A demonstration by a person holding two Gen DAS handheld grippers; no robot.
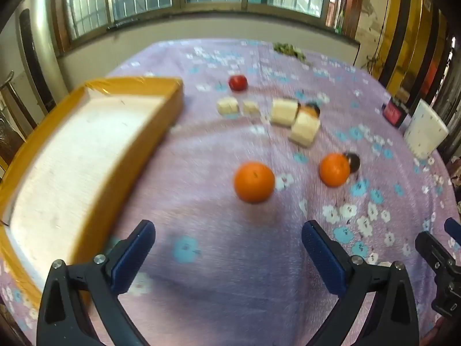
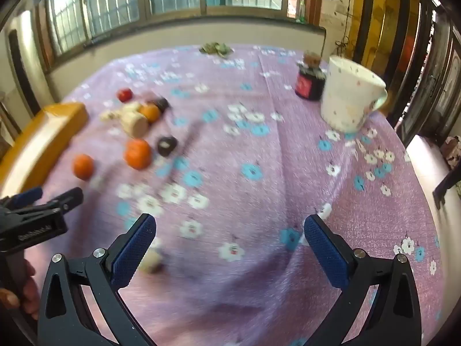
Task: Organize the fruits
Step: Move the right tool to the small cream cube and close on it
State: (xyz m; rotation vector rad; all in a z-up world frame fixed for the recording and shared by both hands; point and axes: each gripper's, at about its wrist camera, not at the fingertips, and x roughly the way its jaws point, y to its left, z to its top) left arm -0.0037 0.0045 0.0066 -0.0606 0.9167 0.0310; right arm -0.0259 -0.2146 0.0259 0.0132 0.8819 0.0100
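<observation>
The nearest orange sits loose on the cloth, right of the yellow tray. My left gripper is spread wide and empty (right gripper too); a glancing close could roll the orange away.

Motion blur across both views, worst at left of the right wrist view. Tray cut off by the left edge. Pale blocks at upper centre too smeared to identify. Dark round thing half hidden behind the right orange. Small pale item partly hidden behind a gripper finger, unidentifiable. Cup clipped at right edge.
</observation>
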